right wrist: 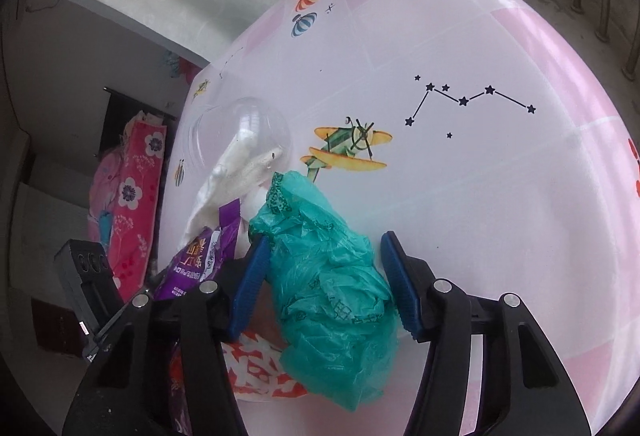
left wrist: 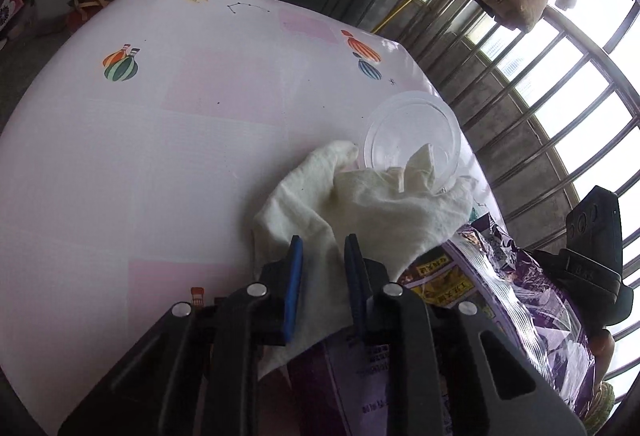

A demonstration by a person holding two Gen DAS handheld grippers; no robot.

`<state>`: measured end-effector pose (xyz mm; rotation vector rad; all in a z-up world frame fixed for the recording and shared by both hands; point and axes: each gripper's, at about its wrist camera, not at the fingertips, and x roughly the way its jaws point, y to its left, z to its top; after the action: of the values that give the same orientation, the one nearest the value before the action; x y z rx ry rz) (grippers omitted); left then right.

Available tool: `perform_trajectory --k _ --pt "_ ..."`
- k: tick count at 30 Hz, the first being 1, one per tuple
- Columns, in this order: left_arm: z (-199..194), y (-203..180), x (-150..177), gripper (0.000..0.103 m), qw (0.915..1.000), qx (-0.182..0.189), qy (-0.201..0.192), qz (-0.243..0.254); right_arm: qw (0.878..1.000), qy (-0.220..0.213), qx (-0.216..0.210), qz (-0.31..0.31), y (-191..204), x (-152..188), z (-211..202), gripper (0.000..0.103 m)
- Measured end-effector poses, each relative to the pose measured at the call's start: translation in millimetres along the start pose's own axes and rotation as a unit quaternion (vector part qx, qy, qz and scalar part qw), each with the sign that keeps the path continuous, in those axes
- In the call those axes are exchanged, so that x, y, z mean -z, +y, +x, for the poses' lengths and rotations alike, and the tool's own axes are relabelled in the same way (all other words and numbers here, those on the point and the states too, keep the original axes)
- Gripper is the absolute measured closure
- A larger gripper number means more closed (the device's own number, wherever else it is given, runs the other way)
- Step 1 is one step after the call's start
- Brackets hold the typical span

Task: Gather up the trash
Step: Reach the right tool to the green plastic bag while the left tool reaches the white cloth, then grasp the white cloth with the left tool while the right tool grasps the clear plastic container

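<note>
A crumpled white cloth [left wrist: 360,204] lies on the pink table [left wrist: 140,156], one end tucked into a clear plastic cup [left wrist: 412,140] tipped on its side. My left gripper [left wrist: 324,268] is shut on the cloth's near edge, blue pads pinching the fabric. A purple snack packet [left wrist: 500,276] lies right beside it. In the right wrist view a crumpled teal plastic bag [right wrist: 328,296] sits between the pads of my right gripper [right wrist: 325,238]. The jaws stand apart and the bag looks loose. The cup [right wrist: 240,132], cloth [right wrist: 236,168] and purple packet [right wrist: 200,256] lie to its left.
A red-and-white wrapper [right wrist: 256,368] lies under the teal bag's near end. The table's right edge [left wrist: 452,96] meets a barred window [left wrist: 560,96]. A pink floral quilt [right wrist: 132,196] stands beyond the left edge. Printed tabletop [right wrist: 480,196] stretches to the right of the bag.
</note>
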<state>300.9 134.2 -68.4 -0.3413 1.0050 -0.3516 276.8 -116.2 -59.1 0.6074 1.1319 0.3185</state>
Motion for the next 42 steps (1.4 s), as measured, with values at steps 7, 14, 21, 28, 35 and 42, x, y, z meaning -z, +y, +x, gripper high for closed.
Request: perform_trajectory --k 7,14,21,28,35,42 --pt "-13 -1 27 0.083 0.9999 0.009 0.003 0.011 1.0 0.0 -0.008 0.006 -5 21 -9 0.049" --pt "-29 -1 53 0.083 0.9998 0.017 0.005 0.013 1.0 0.006 -0.011 0.006 -5 40 -14 0.048" --pt "-49 -4 83 0.083 0.9997 0.021 -0.002 0.009 1.0 0.008 -0.004 -0.004 -2 52 -16 0.048" --pt "-66 -8 100 0.083 0.9996 0.024 -0.015 0.01 1.0 -0.001 0.007 -0.015 12 37 -2 0.046" --pt "-88 -6 103 0.074 0.9987 0.019 -0.048 0.005 0.999 -0.036 0.007 -0.011 6 37 -14 0.037" --pt "-110 -13 94 0.063 0.9964 0.011 -0.082 0.016 0.998 -0.058 0.003 -0.007 -13 38 -35 0.037"
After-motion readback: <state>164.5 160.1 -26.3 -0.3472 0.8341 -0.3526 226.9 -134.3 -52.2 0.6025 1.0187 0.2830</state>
